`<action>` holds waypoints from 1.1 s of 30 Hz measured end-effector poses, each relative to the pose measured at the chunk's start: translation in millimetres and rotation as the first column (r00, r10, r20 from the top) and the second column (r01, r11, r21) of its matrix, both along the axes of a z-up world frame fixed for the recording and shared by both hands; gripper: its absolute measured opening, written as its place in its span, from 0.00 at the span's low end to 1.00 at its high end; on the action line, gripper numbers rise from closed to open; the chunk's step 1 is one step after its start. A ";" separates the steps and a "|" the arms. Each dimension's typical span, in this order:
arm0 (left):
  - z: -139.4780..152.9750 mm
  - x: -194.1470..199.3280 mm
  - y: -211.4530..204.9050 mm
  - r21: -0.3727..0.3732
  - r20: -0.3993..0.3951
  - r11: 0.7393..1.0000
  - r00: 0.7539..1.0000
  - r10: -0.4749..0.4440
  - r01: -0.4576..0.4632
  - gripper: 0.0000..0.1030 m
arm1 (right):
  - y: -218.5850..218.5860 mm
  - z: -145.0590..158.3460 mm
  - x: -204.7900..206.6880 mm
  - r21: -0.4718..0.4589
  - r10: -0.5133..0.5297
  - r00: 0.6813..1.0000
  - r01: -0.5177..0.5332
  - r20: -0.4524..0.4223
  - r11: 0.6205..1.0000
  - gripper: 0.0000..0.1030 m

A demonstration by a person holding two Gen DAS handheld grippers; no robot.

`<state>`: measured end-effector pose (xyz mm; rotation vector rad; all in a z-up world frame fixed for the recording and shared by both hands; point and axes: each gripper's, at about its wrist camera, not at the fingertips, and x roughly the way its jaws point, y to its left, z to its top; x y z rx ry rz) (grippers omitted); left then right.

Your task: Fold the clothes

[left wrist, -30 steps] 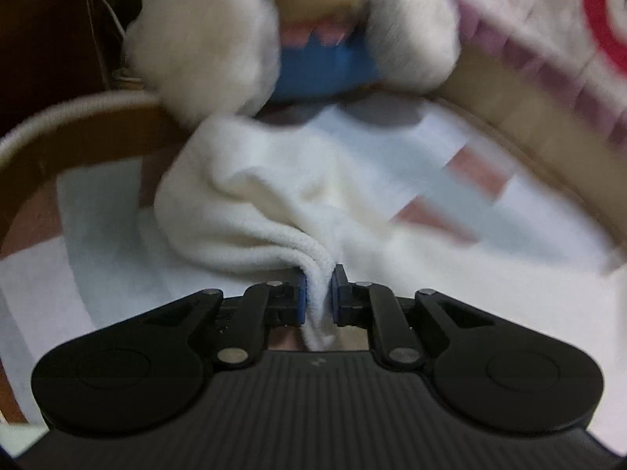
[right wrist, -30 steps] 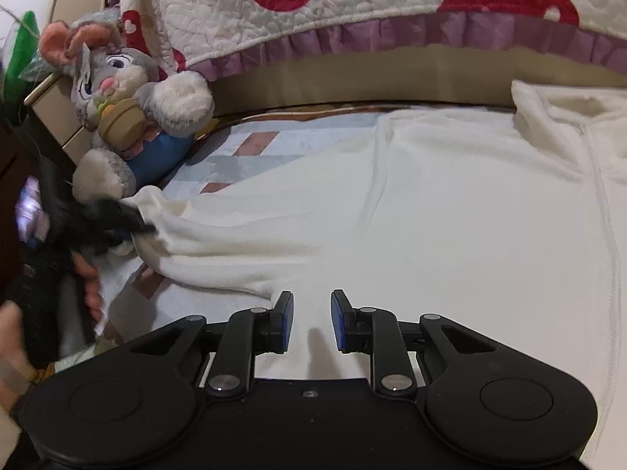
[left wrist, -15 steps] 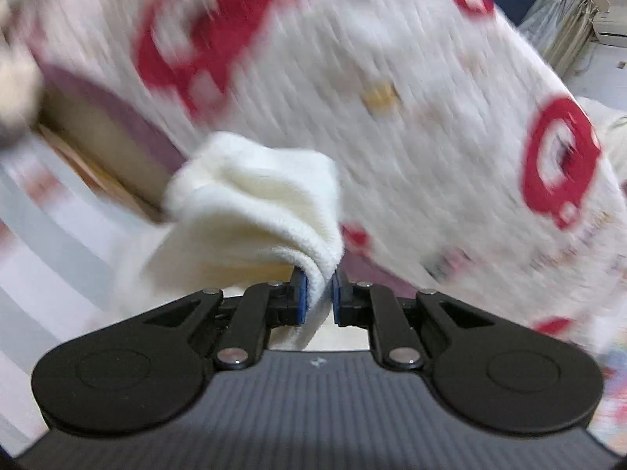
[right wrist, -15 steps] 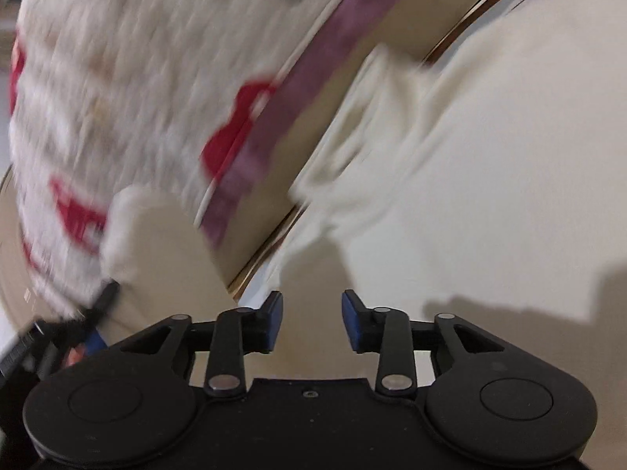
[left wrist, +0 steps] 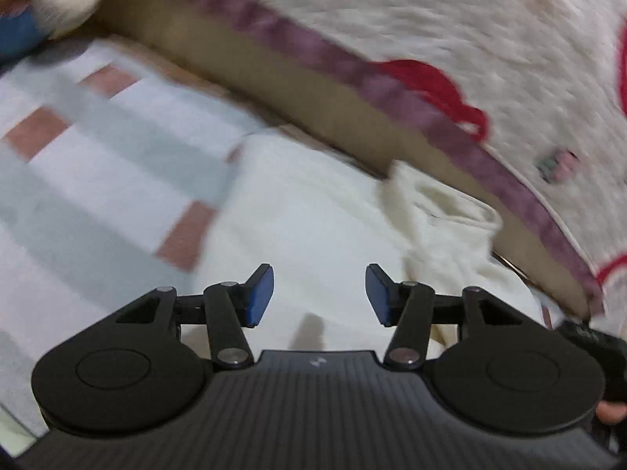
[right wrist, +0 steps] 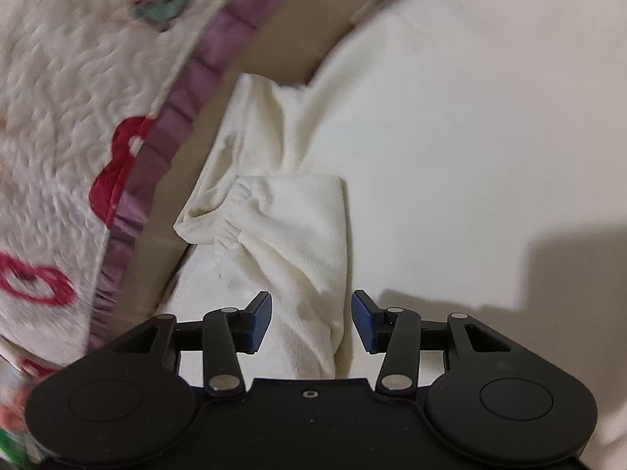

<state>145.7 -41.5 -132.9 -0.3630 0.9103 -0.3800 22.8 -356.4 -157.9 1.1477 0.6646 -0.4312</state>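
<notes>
Sleeve (right wrist: pixel 290 243) of the cream garment (right wrist: pixel 450 149) now lies folded over the body of the garment, and its gathered cuff (right wrist: pixel 231 215) rests ahead of the right claw (right wrist: pixel 311 321) and a little to its left, near the bed edge. Half a second ago the left claw (left wrist: pixel 319 297) was clenched on this cuff and carried it through the air; now its jaws stand wide apart and hold nothing, with flat cream cloth below them and the collar part (left wrist: pixel 443 211) ahead to the right. The right claw is also released, as it was before, and the sleeve runs between its two blue pads (right wrist: pixel 260 323) without being pinched. To the left of the left claw the checked bedsheet (left wrist: pixel 98 180) is seen, and beyond both claws hangs the quilt (left wrist: pixel 450 27) with red shapes and a purple border. No readable writing or brand is visible; only a small pale mark (left wrist: pixel 314 362) sits on the left claw body.
</notes>
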 end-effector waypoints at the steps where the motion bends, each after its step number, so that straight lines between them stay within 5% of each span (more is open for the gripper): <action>1: -6.0 3.9 5.1 0.014 -0.038 1.000 0.999 0.026 -0.026 0.49 | 3.7 7.4 1.6 -0.071 0.019 1.000 -0.020 -0.016 0.997 0.50; 3: -14.3 9.8 18.1 0.038 -0.098 0.995 0.991 0.094 -0.091 0.47 | 12.7 13.8 7.4 -0.151 0.059 0.998 -0.062 -0.025 0.987 0.50; 6: -8.4 9.0 52.2 -0.048 -0.095 0.970 0.968 0.232 -0.237 0.47 | 26.1 23.3 16.2 -0.268 0.117 0.992 -0.125 -0.044 0.955 0.50; 13: -0.5 7.7 75.0 -0.149 -0.127 0.950 0.958 0.257 -0.274 0.49 | 53.4 30.7 28.8 -0.406 0.245 0.965 -0.263 -0.098 0.875 0.51; 19: -8.4 9.4 51.2 -0.096 -0.124 0.977 0.976 0.176 -0.189 0.49 | 67.3 48.0 30.5 -0.413 0.328 0.925 -0.379 -0.190 0.828 0.51; 23: -13.6 10.5 34.5 -0.057 -0.123 0.990 0.985 0.120 -0.128 0.49 | 82.6 73.9 18.4 -0.429 0.484 0.839 -0.544 -0.249 0.722 0.58; 25: -15.6 11.3 27.9 -0.033 -0.117 0.994 0.988 0.103 -0.107 0.49 | 85.8 81.8 8.4 -0.410 0.532 0.809 -0.586 -0.250 0.698 0.61; 29: -15.4 12.0 17.5 -0.016 -0.084 0.998 0.995 0.059 -0.061 0.46 | 77.9 82.1 11.0 -0.389 0.569 0.791 -0.608 -0.225 0.692 0.61; 31: -9.6 9.8 8.7 -0.021 -0.043 1.000 0.999 -0.002 0.002 0.41 | 78.0 78.0 31.0 -0.459 0.582 0.759 -0.645 -0.293 0.611 0.61; 33: -3.8 8.0 -1.1 -0.037 -0.008 0.996 0.996 -0.085 0.085 0.22 | 79.4 72.8 51.6 -0.528 0.588 0.728 -0.674 -0.353 0.517 0.61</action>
